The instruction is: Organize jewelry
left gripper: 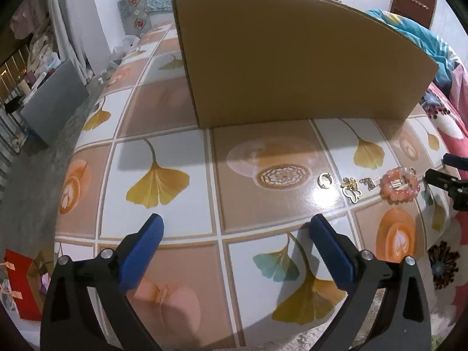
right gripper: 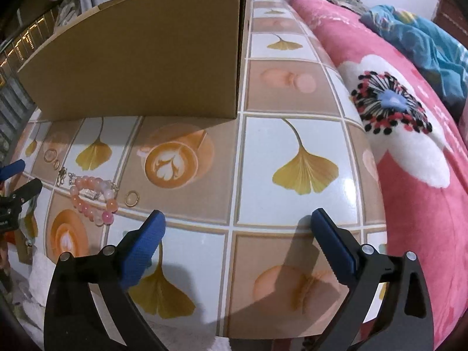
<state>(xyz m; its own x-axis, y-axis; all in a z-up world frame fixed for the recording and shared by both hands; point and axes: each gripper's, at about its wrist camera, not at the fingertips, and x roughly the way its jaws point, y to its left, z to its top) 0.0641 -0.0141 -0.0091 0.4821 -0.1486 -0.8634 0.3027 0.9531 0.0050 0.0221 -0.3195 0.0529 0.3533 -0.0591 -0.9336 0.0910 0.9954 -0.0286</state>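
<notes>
Left hand-held gripper (left gripper: pixel 237 228): hovering over the bench with its blue pads spread wide, gripping nothing; its tips are also showing at the left edge of the right wrist view.
Right hand-held gripper (right gripper: pixel 238 223): hanging above the bench near the bed-side edge, fingers wide apart, nothing between them.
Bench (left gripper: pixel 163 134): carrying a glossy cloth printed with ginkgo leaves and coffee cups.
Bracelet (right gripper: pixel 93 197): pink beads lying flat on the bench, ahead and left of the right hand-held gripper, far right in the left wrist view (left gripper: pixel 399 185).
Ring (right gripper: pixel 131 198): gold, lying just beside the bracelet on its right.
Small pieces: a gold ring (left gripper: pixel 324 180), a butterfly charm (left gripper: pixel 351 190) and a chain (left gripper: pixel 369 182) are lying in a row left of the bracelet, close together.
Hoops (right gripper: pixel 52 158): two thin gold ones are sitting farther left, near the box.
Box (left gripper: pixel 286 58): brown cardboard, standing on the bench behind the jewelry, its tall wall blocking sight of its inside.
Blanket (right gripper: pixel 409 117): pink, flowered, pressing against the bench's right edge.
Red box (left gripper: pixel 20 283): lying on the floor at the left.
</notes>
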